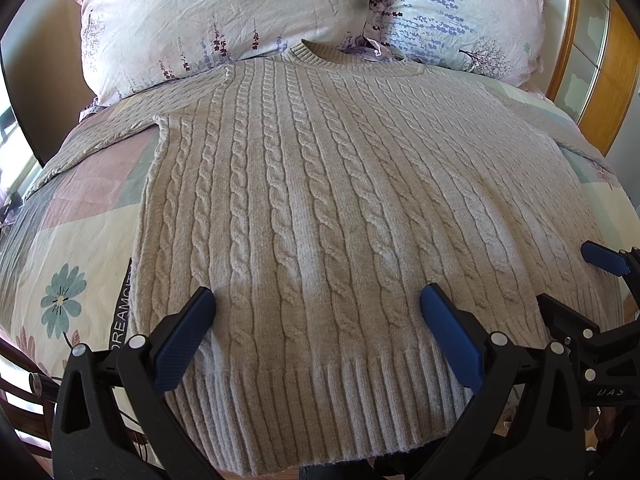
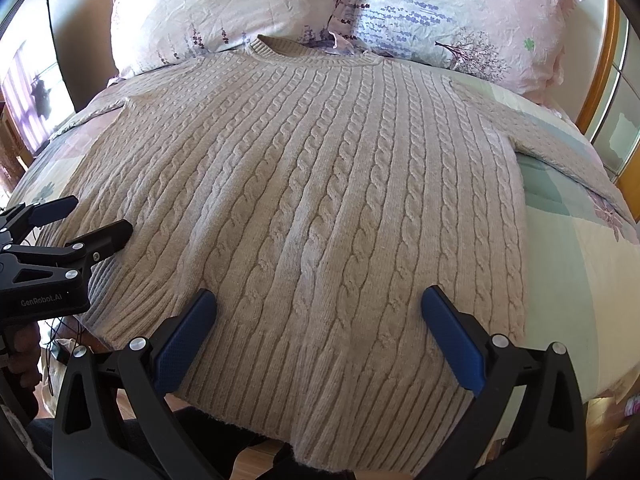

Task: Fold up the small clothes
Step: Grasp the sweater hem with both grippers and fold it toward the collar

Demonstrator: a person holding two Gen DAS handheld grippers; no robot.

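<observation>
A: Where's the sweater (image 1: 320, 200) rn?

B: Spread flat on the bed (image 1: 80, 216), front or back up, can't tell which. Collar (image 1: 320, 54) at the far end, touching the two pillows (image 1: 208, 20). Ribbed hem (image 1: 312, 400) at the near edge, hanging a bit over the side. Sleeves run out to both sides; left sleeve (image 1: 108, 124) lies straight across the quilt.

A: Tools?

B: Left gripper (image 1: 318, 312) has its jaws spread wide, nothing in them, hovering over the hem area. Right gripper (image 2: 320, 312) same: wide apart, empty, just above the hem on its side. They're close together, each shows in the other's cam.

A: How'll it handle, imo?

B: Thick cable knit, so soft and floppy but prob heavier than a tee. Won't slide much, fuzzy yarn grabs the quilt. Stretchy, so a one-point pull will likely drag and distort it instead of folding clean.

A: Where to grab then?

B: I'd say edges w/ firmer knit: hem corners, or shoulder plus sleeve seam for a side fold. Pinch a full layer, both front and back, else only the top ply lifts. Ribbing looks like the best bite; the pads should hold it fine.
</observation>
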